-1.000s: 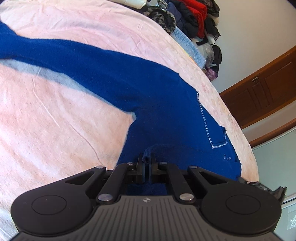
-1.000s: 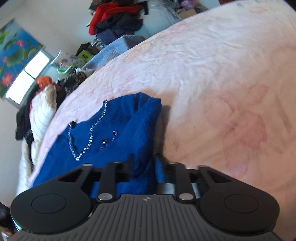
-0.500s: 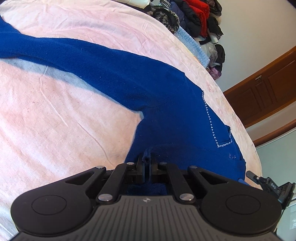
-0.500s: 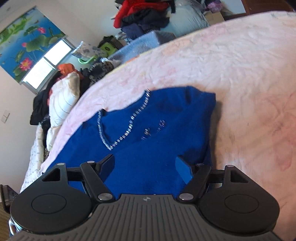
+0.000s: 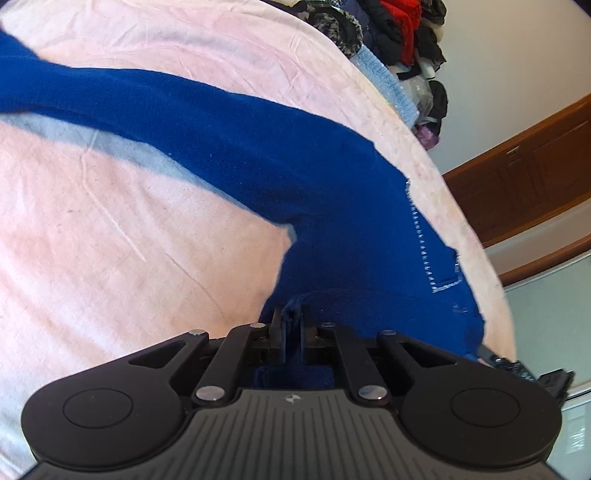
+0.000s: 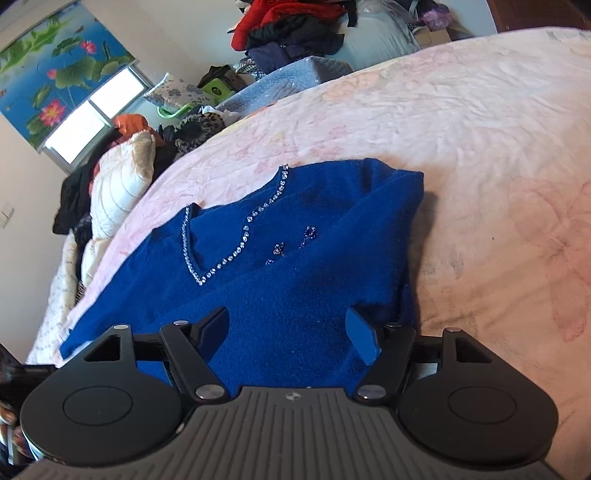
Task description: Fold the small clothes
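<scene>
A royal-blue knit sweater (image 5: 295, 173) with a rhinestone V-neckline lies on a pink bed sheet (image 5: 129, 240). In the left wrist view one long sleeve stretches away to the upper left. My left gripper (image 5: 291, 321) is shut on a pinch of the sweater's edge near the body. In the right wrist view the sweater (image 6: 295, 258) lies with its right side folded over and the neckline showing. My right gripper (image 6: 288, 325) is open just above the sweater body, holding nothing.
A heap of mixed clothes (image 6: 291, 29) and a light blue knit (image 5: 388, 85) lie beyond the bed's far edge. Pillows and more clothes (image 6: 118, 173) are piled by the window. A wooden cabinet (image 5: 524, 177) stands to the right.
My right gripper opened and let go of the sweater, then drew back; the released side now lies folded on the body. My left gripper stayed shut on its pinch.
</scene>
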